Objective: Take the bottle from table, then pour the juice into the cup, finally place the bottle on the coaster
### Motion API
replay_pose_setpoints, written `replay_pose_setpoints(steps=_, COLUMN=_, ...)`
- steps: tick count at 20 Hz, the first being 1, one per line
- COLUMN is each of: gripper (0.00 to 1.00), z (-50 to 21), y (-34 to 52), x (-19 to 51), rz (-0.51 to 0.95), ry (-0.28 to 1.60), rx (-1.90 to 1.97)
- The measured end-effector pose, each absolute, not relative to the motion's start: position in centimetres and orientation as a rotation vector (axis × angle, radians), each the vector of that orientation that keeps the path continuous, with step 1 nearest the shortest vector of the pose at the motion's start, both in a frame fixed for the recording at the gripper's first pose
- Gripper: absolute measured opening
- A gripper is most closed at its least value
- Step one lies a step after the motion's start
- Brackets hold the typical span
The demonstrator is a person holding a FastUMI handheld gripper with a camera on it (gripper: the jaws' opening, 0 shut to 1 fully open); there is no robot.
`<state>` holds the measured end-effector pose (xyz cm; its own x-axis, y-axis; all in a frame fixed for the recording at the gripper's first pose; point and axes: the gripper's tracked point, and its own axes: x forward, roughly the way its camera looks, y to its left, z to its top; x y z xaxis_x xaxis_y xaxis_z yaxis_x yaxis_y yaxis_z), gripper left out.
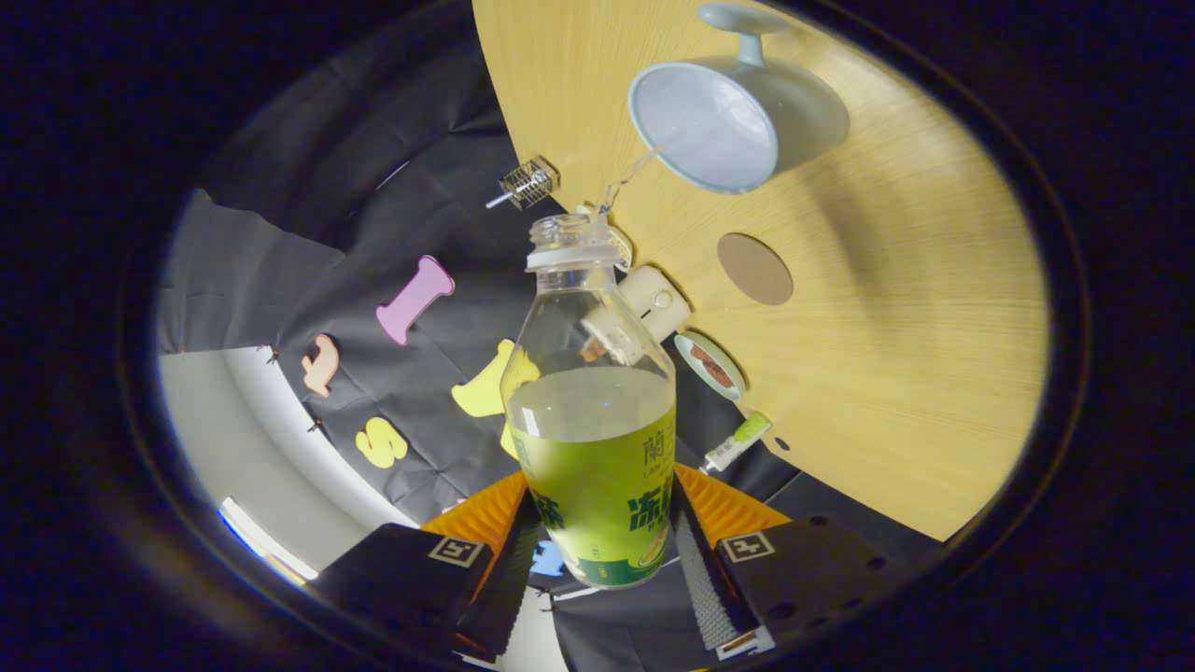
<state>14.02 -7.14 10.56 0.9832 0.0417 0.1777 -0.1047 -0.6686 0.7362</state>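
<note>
The bottle [590, 411] is sitting between the two fingers, tilted so that its open neck is aiming toward the cup [724, 126] on the wooden table [896, 308]; a thin stream is arcing from the neck toward the cup's rim; the liquid is filling roughly the lower half, under a green label. The bottle looks clear and smooth-walled, whether glass or hard plastic cannot be told; it is judged moderately heavy while half full, stiff, and apt to slip at the label; the lower body, where the wall is straight, is the proper place to take hold.

The gripper [597, 551] is clamping that lower body; both ribbed pads [695, 560] are pressing against the label from either side, the opening being narrowed to the bottle's width.

The round brown coaster [754, 269] is lying on the table just beside the cup, apart from it; small items are lining the table's near edge.
</note>
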Motion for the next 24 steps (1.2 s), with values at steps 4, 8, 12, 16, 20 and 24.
replay_pose_setpoints(steps=4, gripper=0.77, z=10.6, y=-7.1, x=14.0, rz=0.234, ry=-0.048, rx=2.295)
replay_pose_setpoints(steps=8, gripper=0.77, z=10.6, y=-7.0, x=14.1, rz=0.232, ry=-0.052, rx=2.287)
replay_pose_setpoints(steps=12, gripper=0.77, z=10.4, y=-7.1, x=14.1, rz=0.219, ry=-0.049, rx=2.284)
replay_pose_setpoints(steps=16, gripper=0.77, z=9.4, y=-6.6, x=14.1, rz=0.179, ry=-0.022, rx=2.212)
replay_pose_setpoints(steps=20, gripper=0.77, z=7.8, y=-6.4, x=13.5, rz=0.131, ry=0.033, rx=2.096)
replay_pose_setpoints(steps=24, gripper=0.77, z=6.4, y=-5.9, x=13.2, rz=0.092, ry=0.054, rx=1.917)
